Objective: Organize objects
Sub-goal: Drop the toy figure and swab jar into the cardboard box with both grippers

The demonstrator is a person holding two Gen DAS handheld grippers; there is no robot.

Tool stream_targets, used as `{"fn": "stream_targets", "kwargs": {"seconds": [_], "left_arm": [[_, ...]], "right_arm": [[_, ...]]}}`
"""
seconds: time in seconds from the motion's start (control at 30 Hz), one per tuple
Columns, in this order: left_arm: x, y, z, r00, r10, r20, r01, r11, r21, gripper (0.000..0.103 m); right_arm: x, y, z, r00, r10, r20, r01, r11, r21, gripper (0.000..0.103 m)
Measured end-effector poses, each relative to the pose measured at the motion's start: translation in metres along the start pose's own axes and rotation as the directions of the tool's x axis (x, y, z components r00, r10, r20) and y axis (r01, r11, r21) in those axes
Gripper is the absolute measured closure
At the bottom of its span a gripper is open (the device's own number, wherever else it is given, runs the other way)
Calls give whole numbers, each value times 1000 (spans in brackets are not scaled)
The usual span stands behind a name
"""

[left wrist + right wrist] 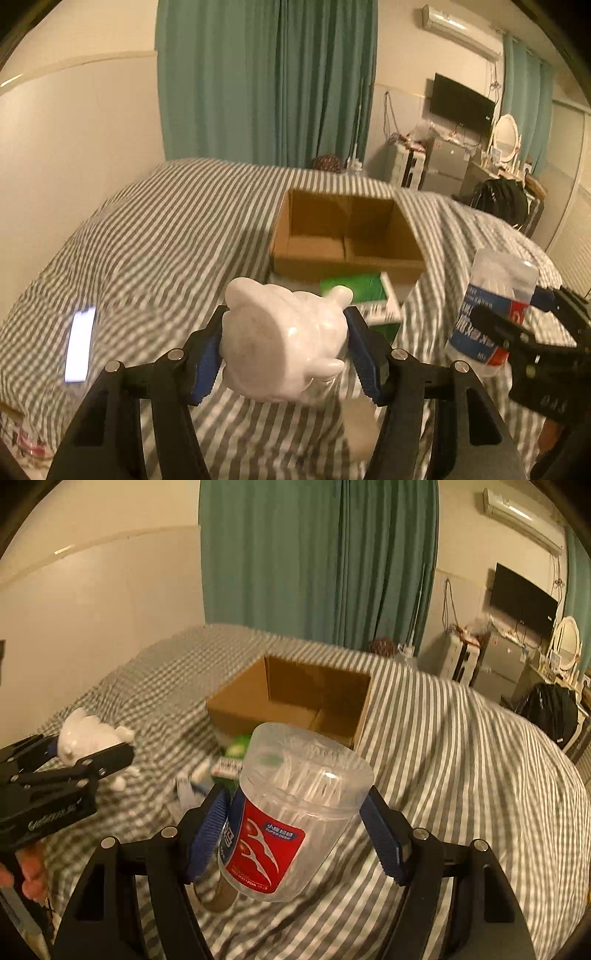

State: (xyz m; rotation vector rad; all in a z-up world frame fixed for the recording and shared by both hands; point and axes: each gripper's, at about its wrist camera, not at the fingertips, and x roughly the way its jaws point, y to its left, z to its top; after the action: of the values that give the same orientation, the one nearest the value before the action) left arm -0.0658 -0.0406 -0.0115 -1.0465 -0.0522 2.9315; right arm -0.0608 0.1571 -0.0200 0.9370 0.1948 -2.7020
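My left gripper (284, 350) is shut on a white ceramic animal figurine (284, 350) and holds it above the striped bed; it also shows in the right wrist view (88, 738). My right gripper (295, 823) is shut on a clear plastic jar of floss picks (295, 812) with a red and blue label, seen at the right in the left wrist view (491, 310). An open, empty cardboard box (347, 236) sits on the bed ahead of both grippers, also in the right wrist view (295, 701). A green and white box (369, 299) lies just in front of it.
The bed has a grey and white striped cover (166, 240). A lit phone (79, 345) lies on it at the left. Green curtains (266, 81) hang behind. Small packets (192, 782) lie on the bed. A black backpack (502, 203) and furniture stand at the right.
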Motion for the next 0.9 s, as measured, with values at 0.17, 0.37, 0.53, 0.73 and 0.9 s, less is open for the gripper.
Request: {"fn": "stream_targets", "kwargs": {"seconds": [0.17, 0.37, 0.53, 0.73, 0.9], "left_arm": [[12, -12, 48, 997, -34, 69, 32, 999, 24, 40], [71, -24, 100, 995, -67, 68, 63, 996, 61, 40], [140, -30, 113, 999, -48, 14, 47, 996, 79, 40], [189, -35, 102, 998, -55, -40, 58, 994, 96, 38], [178, -37, 90, 999, -42, -4, 43, 989, 143, 10]], "right_arm": [[8, -10, 29, 999, 14, 45, -14, 1000, 4, 31], [35, -31, 75, 996, 12, 88, -14, 1000, 20, 32], [87, -53, 109, 996, 9, 84, -14, 998, 57, 32], [151, -66, 116, 1000, -15, 25, 12, 996, 88, 32], [153, -72, 111, 999, -29, 34, 25, 992, 123, 13]]}}
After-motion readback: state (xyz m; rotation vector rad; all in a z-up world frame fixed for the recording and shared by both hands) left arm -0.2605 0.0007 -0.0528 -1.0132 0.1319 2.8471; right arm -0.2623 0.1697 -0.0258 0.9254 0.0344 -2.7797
